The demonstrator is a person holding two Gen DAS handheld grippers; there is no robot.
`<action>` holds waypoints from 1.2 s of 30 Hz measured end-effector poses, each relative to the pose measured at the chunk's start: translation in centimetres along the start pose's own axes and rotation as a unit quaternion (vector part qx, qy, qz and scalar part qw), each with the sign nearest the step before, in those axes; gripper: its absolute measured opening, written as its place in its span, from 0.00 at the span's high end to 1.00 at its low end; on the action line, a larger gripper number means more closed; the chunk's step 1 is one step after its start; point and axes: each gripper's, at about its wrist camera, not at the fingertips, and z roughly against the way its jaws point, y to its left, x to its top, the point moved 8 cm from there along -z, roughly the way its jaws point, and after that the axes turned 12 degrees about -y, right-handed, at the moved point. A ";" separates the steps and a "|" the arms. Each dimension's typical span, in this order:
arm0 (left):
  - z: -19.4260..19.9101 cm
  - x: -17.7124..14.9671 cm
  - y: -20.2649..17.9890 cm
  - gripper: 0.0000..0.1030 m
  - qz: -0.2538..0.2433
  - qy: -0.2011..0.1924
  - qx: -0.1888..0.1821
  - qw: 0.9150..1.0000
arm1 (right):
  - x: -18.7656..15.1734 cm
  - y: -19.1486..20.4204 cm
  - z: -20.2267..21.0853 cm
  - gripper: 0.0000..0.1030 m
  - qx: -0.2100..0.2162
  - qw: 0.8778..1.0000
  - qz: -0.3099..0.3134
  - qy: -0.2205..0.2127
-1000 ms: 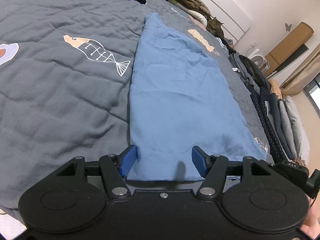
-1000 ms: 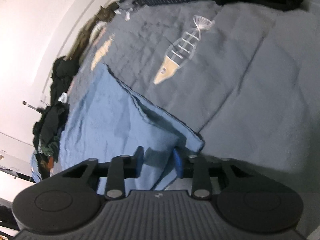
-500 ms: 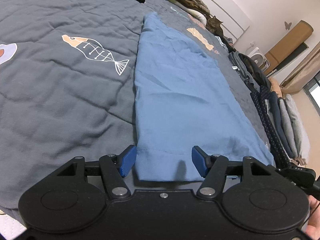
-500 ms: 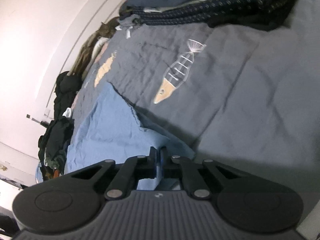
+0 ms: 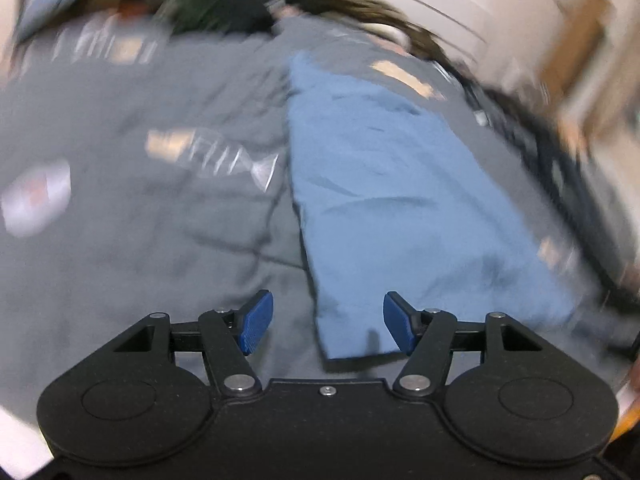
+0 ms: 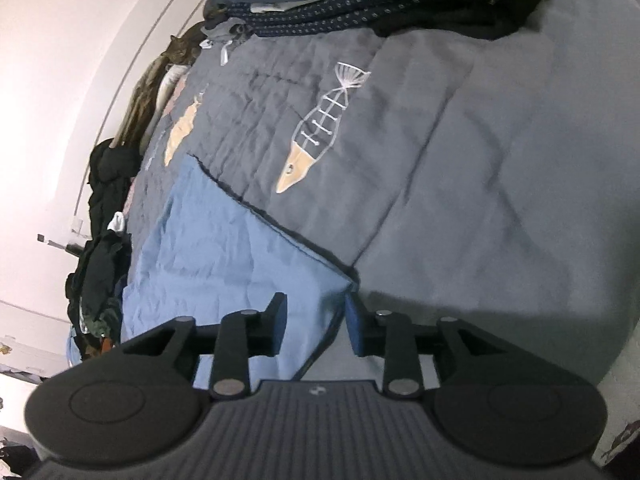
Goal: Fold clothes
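A light blue garment (image 5: 384, 200) lies flat in a long folded strip on a grey quilt (image 5: 140, 240) printed with fish skeletons. The left wrist view is motion-blurred. My left gripper (image 5: 326, 326) is open above the garment's near hem, with the cloth's left corner under the gap and nothing gripped. In the right wrist view the same blue garment (image 6: 224, 256) fills the lower left. My right gripper (image 6: 316, 326) is open over its near corner, with the blue pad (image 6: 354, 328) beside the cloth's edge.
A stack of folded dark and grey clothes (image 6: 380, 4) lies along the far side of the bed. A heap of dark unfolded clothes (image 6: 100, 264) sits by the wall, and a cat (image 6: 180, 48) rests near the headboard. Bare quilt (image 6: 500, 160) spreads to the right.
My right gripper was shut at the garment's corner half a second ago and has opened. My left gripper has swung left and tilted up, blurring its view; the garment lies flat.
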 end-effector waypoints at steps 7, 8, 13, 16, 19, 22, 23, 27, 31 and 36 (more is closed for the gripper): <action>0.3 -3.1 -5.4 0.41 -0.291 -0.023 0.020 0.956 | -0.6 0.7 -0.5 0.67 -0.001 1.000 0.014 0.006; 0.2 -3.6 -6.0 0.41 -0.319 -0.028 0.022 0.947 | -0.7 0.9 -0.6 0.67 0.000 1.000 0.018 0.008; -0.3 -4.7 -7.5 0.51 -0.393 -0.047 0.029 0.918 | -1.2 0.8 -0.7 0.67 -0.004 1.000 0.022 0.018; -0.8 -5.1 -8.1 0.65 -0.430 -0.057 0.034 0.900 | -1.3 0.6 -0.7 0.67 -0.008 1.000 0.020 0.023; -1.4 -5.8 -8.4 0.73 -0.466 -0.059 0.049 0.881 | -1.6 0.5 -0.7 0.67 -0.010 0.999 0.024 0.027; -1.6 -6.0 -8.0 0.75 -0.490 -0.057 0.068 0.867 | -1.9 0.5 -0.9 0.66 -0.012 0.999 0.031 0.029; -1.6 -6.1 -7.8 0.72 -0.490 -0.052 0.072 0.867 | -1.9 0.4 -0.9 0.66 -0.014 0.999 0.031 0.029; -1.9 -6.6 -7.7 0.72 -0.502 -0.047 0.074 0.861 | -2.0 0.4 -1.0 0.66 -0.016 0.999 0.026 0.027; -2.5 -6.8 -7.6 0.89 -0.513 -0.038 0.074 0.855 | -2.3 0.6 -1.4 0.58 -0.014 0.999 0.030 0.021; -2.3 -6.6 -6.9 0.94 -0.505 -0.027 0.072 0.860 | -2.4 0.8 -2.1 0.74 -0.016 0.998 0.068 0.003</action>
